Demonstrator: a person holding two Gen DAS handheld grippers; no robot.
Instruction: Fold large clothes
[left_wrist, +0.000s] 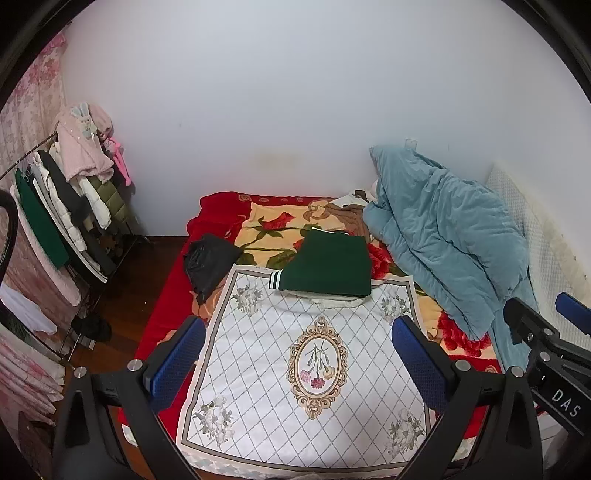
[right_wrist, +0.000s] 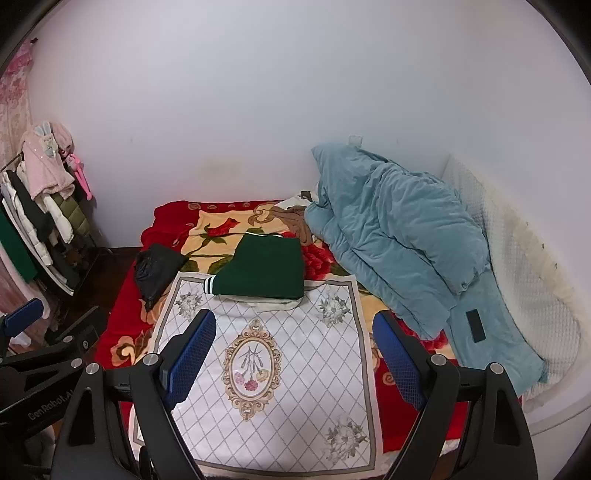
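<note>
A folded dark green garment (left_wrist: 332, 267) (right_wrist: 266, 271) with a white-striped cuff lies on a folded whitish garment (left_wrist: 332, 302) (right_wrist: 273, 304) at the far end of a white patterned cloth (left_wrist: 295, 369) (right_wrist: 266, 369) spread on the bed. My left gripper (left_wrist: 299, 354) is open and empty, held above the cloth's near half. My right gripper (right_wrist: 295, 347) is open and empty too, above the same cloth; it also shows at the right edge of the left wrist view (left_wrist: 546, 332).
The bed has a red floral blanket (left_wrist: 273, 225) (right_wrist: 214, 229). A black bag (left_wrist: 208, 262) (right_wrist: 155, 271) lies at its left, a brown garment (right_wrist: 291, 219) at the back, a bunched blue quilt (left_wrist: 443, 236) (right_wrist: 399, 236) with a black phone (right_wrist: 475, 325) at right. A clothes rack (left_wrist: 66, 206) (right_wrist: 40, 221) stands left.
</note>
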